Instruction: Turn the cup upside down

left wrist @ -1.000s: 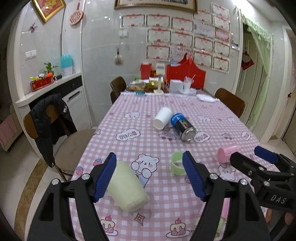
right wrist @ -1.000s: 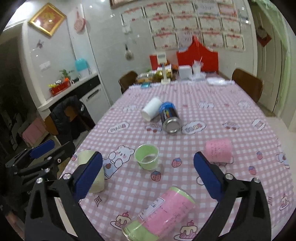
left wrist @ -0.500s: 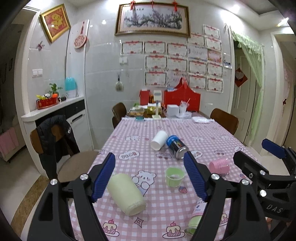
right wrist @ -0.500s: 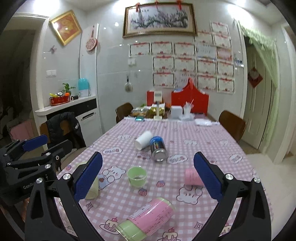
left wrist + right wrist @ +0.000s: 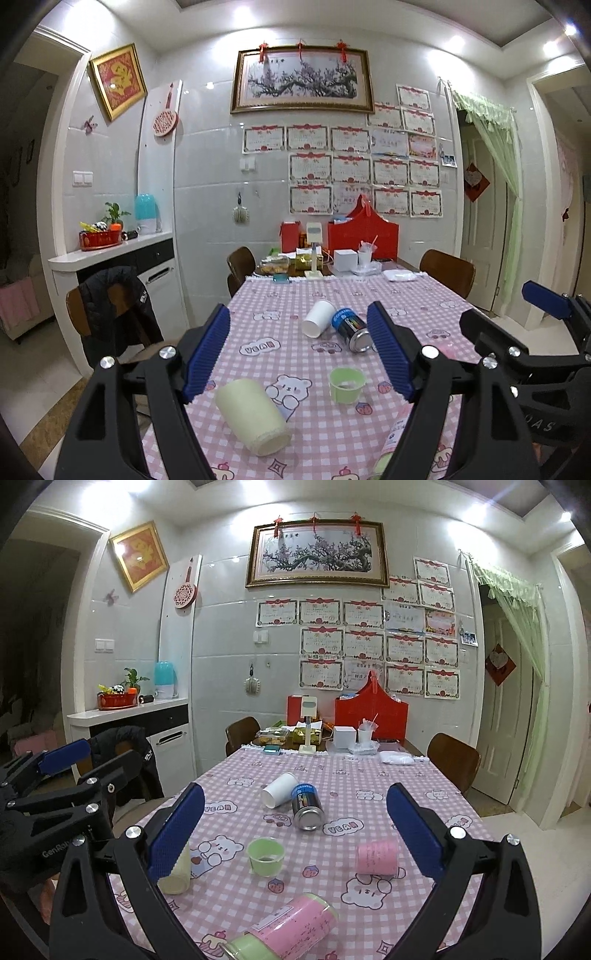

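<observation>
Small green plastic cup (image 5: 265, 855) upright, mid-width near the tabletop's near edge. Left gripper (image 5: 299, 354) and right gripper (image 5: 295, 834) spread wide, empty. "VEAR" printed on pink checked tablecloth (image 5: 369, 775).

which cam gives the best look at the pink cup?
Right wrist. The pink cup shows whole there, on the checked tablecloth between the open right gripper's fingers. In the left wrist view only a pink sliver shows behind the left gripper's right finger.
</observation>
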`<state>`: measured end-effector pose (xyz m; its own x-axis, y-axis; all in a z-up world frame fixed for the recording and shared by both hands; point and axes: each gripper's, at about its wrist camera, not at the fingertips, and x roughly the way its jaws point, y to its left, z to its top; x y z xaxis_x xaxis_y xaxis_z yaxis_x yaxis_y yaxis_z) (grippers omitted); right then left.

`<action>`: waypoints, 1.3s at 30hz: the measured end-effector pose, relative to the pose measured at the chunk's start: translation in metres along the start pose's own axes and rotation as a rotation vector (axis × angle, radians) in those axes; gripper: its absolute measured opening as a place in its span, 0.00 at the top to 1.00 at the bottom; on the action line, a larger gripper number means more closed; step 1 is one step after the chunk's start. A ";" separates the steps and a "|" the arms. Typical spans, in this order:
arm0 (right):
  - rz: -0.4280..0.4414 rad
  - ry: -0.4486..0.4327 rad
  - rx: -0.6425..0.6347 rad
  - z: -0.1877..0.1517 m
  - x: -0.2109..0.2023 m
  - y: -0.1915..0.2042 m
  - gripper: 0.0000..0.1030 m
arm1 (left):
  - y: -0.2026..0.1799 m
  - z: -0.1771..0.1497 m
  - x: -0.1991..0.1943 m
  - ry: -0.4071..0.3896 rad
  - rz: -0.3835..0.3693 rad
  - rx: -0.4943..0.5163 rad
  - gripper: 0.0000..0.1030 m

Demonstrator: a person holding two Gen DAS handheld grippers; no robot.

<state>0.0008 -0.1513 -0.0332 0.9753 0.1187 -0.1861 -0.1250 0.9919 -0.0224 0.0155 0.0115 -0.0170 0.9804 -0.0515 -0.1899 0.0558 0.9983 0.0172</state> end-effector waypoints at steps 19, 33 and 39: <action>-0.006 -0.044 -0.010 0.001 -0.006 0.002 0.08 | -0.001 -0.001 0.000 -0.053 0.016 0.017 0.26; -0.006 -0.033 -0.005 -0.005 -0.003 0.001 0.08 | -0.003 -0.006 0.002 -0.066 0.030 0.024 0.26; -0.004 -0.031 -0.001 -0.006 -0.002 -0.002 0.08 | -0.004 -0.006 0.003 -0.065 0.032 0.027 0.26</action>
<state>-0.0017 -0.1536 -0.0389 0.9809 0.1159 -0.1559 -0.1211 0.9923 -0.0241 0.0173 0.0073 -0.0236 0.9919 -0.0222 -0.1249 0.0285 0.9984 0.0490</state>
